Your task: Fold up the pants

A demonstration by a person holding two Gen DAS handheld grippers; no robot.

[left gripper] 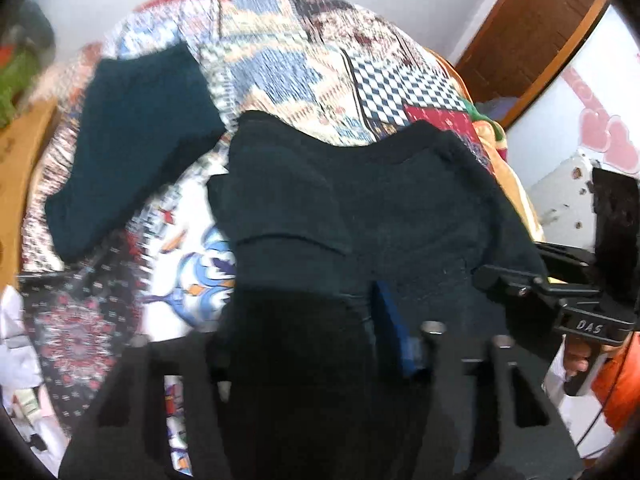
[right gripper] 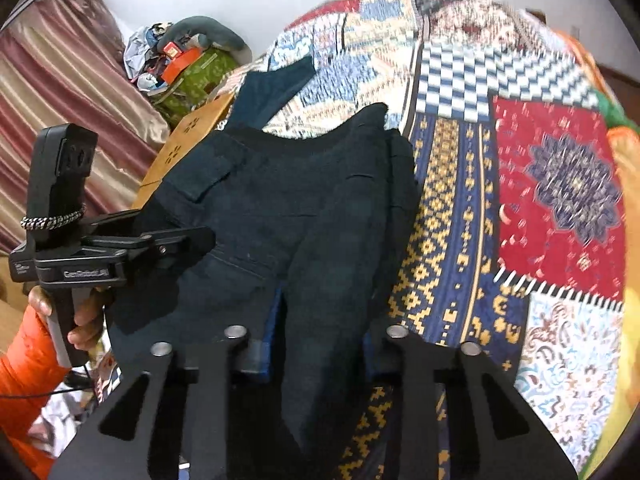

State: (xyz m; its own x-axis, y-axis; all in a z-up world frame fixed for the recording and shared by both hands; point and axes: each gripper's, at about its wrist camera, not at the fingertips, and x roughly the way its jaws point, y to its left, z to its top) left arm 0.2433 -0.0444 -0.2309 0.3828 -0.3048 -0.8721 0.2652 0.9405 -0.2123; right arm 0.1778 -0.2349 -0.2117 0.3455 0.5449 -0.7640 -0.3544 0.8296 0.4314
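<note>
Dark navy pants (left gripper: 360,208) lie partly bunched on a patchwork quilt; one leg (left gripper: 132,148) stretches away to the far left. My left gripper (left gripper: 320,344) is shut on the near edge of the pants, dark cloth draped between its fingers. The pants also show in the right wrist view (right gripper: 296,208), where my right gripper (right gripper: 316,344) is shut on the pants' near edge. The left gripper (right gripper: 188,240) appears at the left of that view, gripping the cloth. The right gripper (left gripper: 508,276) shows at the right of the left wrist view.
The patchwork quilt (right gripper: 552,184) covers the bed. A wooden bed frame (left gripper: 24,168) runs along the left. A striped curtain (right gripper: 60,80) and a pile of clutter (right gripper: 188,60) are beyond it. A brown door (left gripper: 532,28) is at the far right.
</note>
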